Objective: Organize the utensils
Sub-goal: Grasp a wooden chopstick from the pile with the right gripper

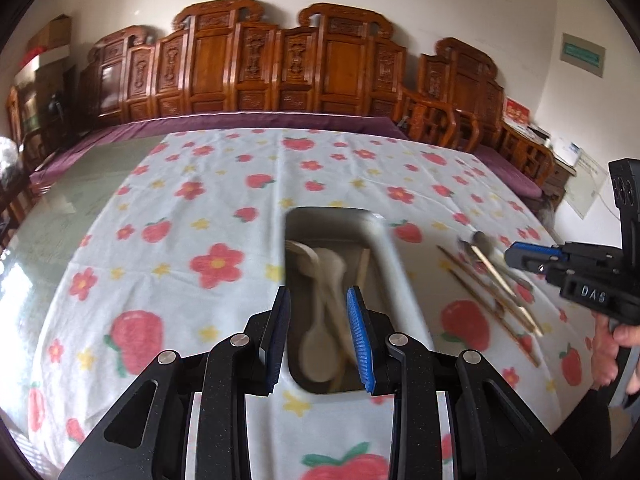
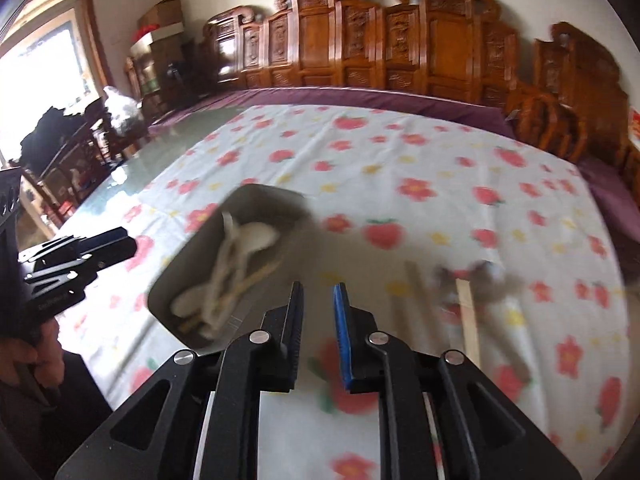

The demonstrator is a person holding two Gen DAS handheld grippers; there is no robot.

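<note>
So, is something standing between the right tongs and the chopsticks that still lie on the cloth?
Nothing visible does. The right tongs are empty, and only bare tablecloth separates them from the chopsticks. The tray sits on their other side.

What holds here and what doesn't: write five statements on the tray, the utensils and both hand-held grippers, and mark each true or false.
1. White spoons lie inside the metal tray. True.
2. The chopsticks outside the tray lie on the flowered tablecloth. True.
3. The left hand-held gripper grips a spoon. False: nothing sits between its fingers; the spoons lie in the tray below.
4. The right hand-held gripper carries a chopstick. False: the gap between its fingers is bare.
5. The tray is empty. False: it holds spoons and wooden sticks.
</note>
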